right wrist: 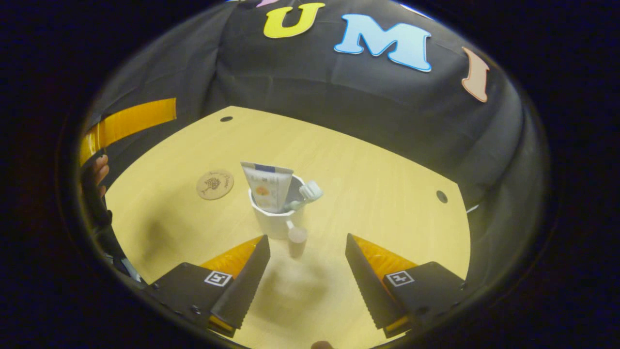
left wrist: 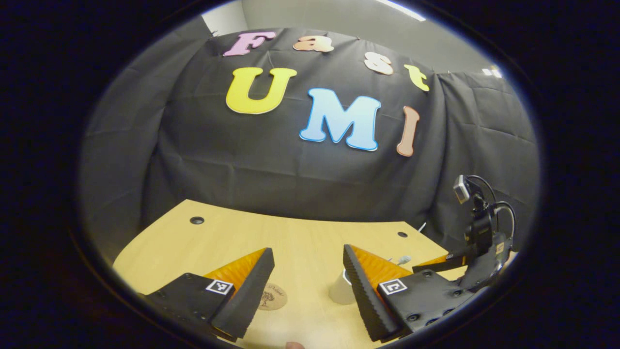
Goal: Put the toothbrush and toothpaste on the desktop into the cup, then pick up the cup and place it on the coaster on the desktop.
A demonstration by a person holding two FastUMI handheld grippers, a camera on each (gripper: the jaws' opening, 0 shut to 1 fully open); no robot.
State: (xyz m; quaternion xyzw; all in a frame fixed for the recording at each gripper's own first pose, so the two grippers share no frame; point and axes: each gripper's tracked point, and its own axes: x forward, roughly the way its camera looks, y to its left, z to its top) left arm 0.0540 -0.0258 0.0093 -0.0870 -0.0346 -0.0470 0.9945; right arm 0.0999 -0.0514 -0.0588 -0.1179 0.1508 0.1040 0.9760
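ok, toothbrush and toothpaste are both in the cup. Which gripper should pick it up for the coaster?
Right, probably. The right gripper is open and faces the cup squarely. The left gripper is open too, but the cup sits off behind its right finger. The coaster lies close by.

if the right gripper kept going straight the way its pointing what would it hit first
Most likely the cup, holding the toothpaste and toothbrush, just ahead of the open right gripper. Depth is unclear; it might meet the desktop first.
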